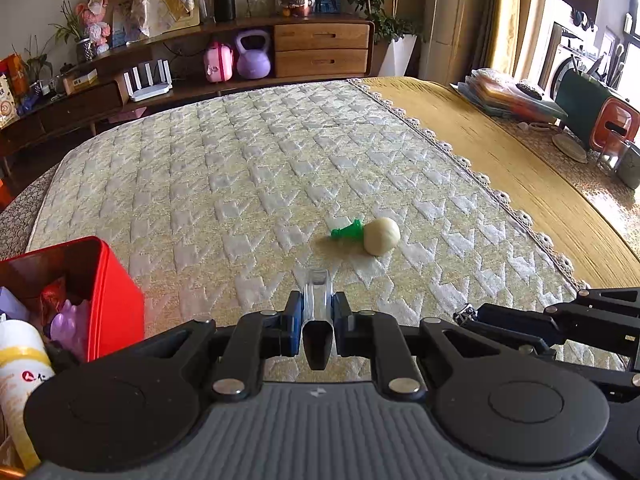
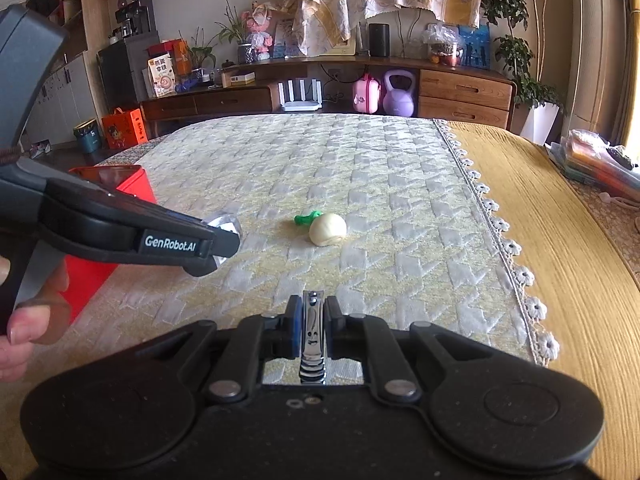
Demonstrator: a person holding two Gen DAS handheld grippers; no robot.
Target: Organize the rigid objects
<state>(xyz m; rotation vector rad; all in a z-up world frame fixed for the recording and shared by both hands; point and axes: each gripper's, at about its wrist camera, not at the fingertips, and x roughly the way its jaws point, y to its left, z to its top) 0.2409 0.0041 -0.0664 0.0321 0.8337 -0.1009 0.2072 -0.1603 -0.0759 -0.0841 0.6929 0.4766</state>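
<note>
My left gripper (image 1: 316, 312) is shut on a clear plastic object with a black end (image 1: 317, 320), held above the quilted mat; the object also shows in the right wrist view (image 2: 224, 226). My right gripper (image 2: 314, 320) is shut on a shiny metal nail clipper (image 2: 313, 336). A cream toy radish with a green top (image 1: 380, 235) lies on the mat ahead of both grippers, and it also shows in the right wrist view (image 2: 326, 229). A red box (image 1: 108, 284) with several items inside stands at the left, also in the right wrist view (image 2: 132, 188).
The pale quilted mat (image 1: 240, 168) with a lace edge covers a yellow cloth (image 1: 520, 168). A white bottle (image 1: 20, 380) stands by the red box. Folders and an orange box (image 1: 612, 124) sit at the far right. A wooden sideboard (image 1: 320, 48) lies beyond.
</note>
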